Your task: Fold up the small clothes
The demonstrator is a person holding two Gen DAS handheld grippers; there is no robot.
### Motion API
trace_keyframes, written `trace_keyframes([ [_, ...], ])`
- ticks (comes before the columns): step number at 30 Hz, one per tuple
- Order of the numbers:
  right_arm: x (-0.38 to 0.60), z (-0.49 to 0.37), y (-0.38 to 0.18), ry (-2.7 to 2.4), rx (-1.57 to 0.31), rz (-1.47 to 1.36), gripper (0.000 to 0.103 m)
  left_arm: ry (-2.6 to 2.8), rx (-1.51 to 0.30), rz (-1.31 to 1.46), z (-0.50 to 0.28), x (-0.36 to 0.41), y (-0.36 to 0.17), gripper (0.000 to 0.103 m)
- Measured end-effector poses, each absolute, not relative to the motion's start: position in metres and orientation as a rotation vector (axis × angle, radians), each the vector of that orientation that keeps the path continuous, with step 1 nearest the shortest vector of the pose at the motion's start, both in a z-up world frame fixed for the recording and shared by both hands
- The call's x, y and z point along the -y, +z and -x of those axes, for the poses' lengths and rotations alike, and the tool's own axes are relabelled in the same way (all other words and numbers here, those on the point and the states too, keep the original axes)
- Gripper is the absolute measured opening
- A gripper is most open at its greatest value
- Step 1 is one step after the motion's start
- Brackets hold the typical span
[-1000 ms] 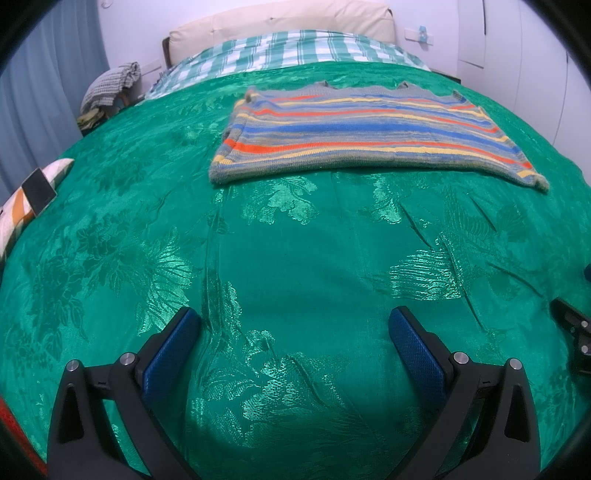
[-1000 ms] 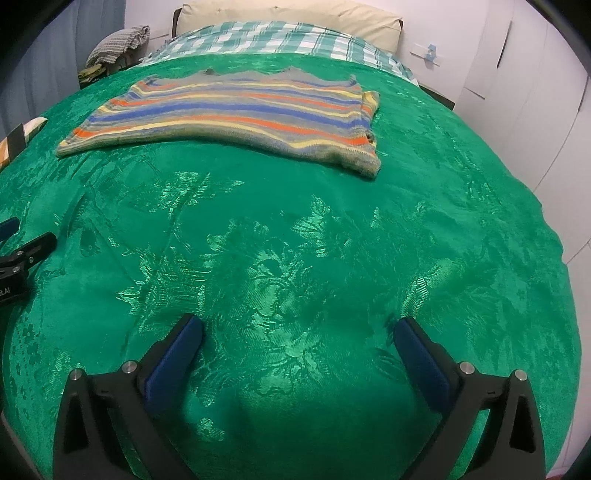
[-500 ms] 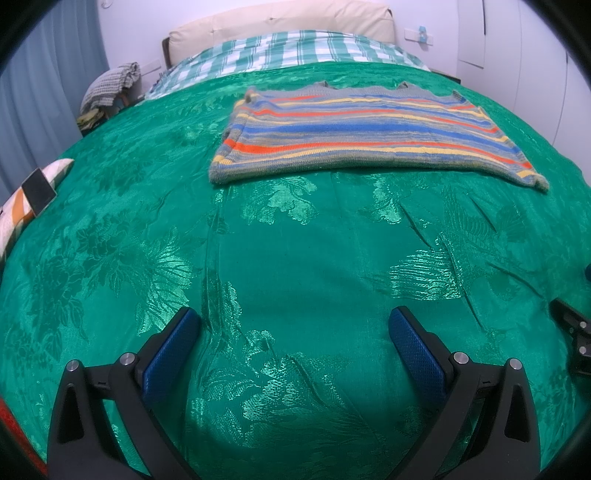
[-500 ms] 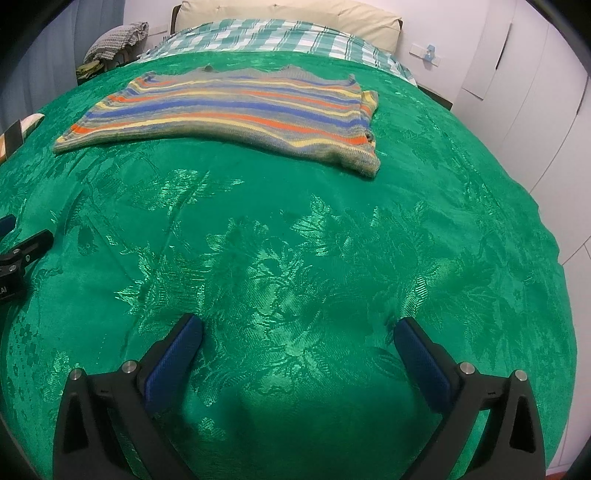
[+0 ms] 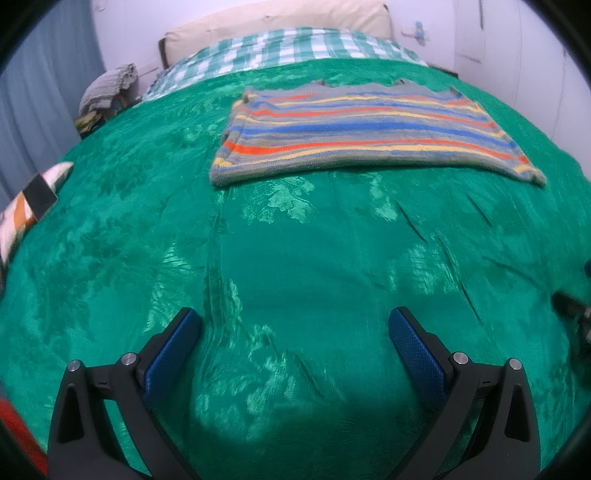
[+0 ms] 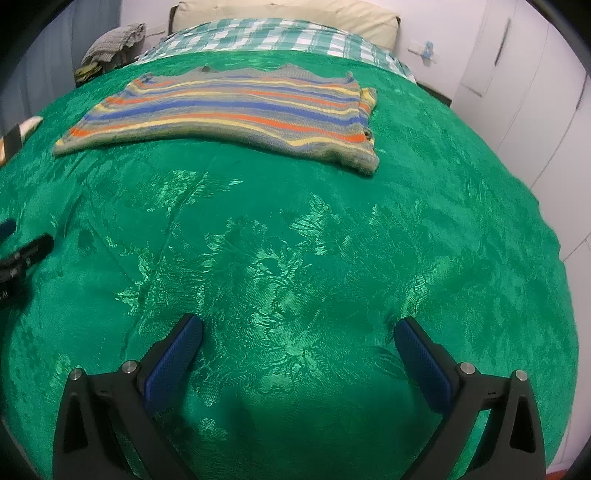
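Since the striped sweater lay flat across the green bedspread, well ahead, the left gripper and right gripper hung wide apart, empty, probably lining up for corners.

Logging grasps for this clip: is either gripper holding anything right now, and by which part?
Nothing is held. The left gripper and right gripper are both open over the green bedspread; the striped knitted sweater lies apart, untouched.

The bed wears a glossy green floral bedspread. A striped knit garment lies flat on it, just short of the checked sheet and cream pillow beyond.
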State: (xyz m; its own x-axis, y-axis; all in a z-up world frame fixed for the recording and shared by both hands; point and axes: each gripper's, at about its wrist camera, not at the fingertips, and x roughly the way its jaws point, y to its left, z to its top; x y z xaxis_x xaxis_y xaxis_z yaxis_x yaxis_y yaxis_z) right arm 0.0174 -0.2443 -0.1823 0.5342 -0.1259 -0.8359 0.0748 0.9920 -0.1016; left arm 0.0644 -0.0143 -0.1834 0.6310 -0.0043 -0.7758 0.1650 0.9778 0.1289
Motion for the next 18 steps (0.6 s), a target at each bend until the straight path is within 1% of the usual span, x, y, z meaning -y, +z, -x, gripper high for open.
trace_keyframes([
  [2,0.261,-0.018,-0.171,-0.036,-1.02,-0.033,0.102,-0.15,-0.877,-0.27,-0.058,0.026,-0.169,0.101],
  [3,0.272,-0.017,-0.164,-0.003,-1.0,-0.09,0.099,-0.187,-0.863,-0.298,-0.056,0.034,-0.163,0.101],
  [5,0.3,-0.021,-0.15,0.027,-0.955,-0.193,0.098,-0.278,-0.82,-0.35,-0.052,0.057,-0.149,0.101],
  [8,0.35,-0.058,-0.135,0.074,-0.941,-0.3,0.096,-0.429,-0.795,-0.393,-0.064,0.109,-0.136,0.101],
  [10,0.378,-0.087,-0.132,0.094,-0.94,-0.38,0.086,-0.511,-0.799,-0.406,-0.083,0.149,-0.135,0.101],
  [11,0.396,-0.109,-0.133,0.121,-0.943,-0.443,0.084,-0.539,-0.793,-0.416,-0.091,0.168,-0.136,0.1],
  [12,0.408,-0.127,-0.135,0.136,-0.951,-0.483,0.08,-0.569,-0.782,-0.44,-0.104,0.193,-0.138,0.098],
  [13,0.419,-0.147,-0.138,0.153,-0.962,-0.519,0.074,-0.587,-0.773,-0.467,-0.114,0.214,-0.142,0.092],
  [15,0.431,-0.183,-0.144,0.188,-0.989,-0.555,0.07,-0.615,-0.776,-0.514,-0.132,0.248,-0.151,0.085],
  [16,0.432,-0.194,-0.145,0.199,-0.992,-0.559,0.067,-0.625,-0.78,-0.532,-0.141,0.261,-0.156,0.083],
  [18,0.437,-0.226,-0.15,0.242,-1.011,-0.567,0.065,-0.638,-0.776,-0.555,-0.155,0.28,-0.164,0.081],
])
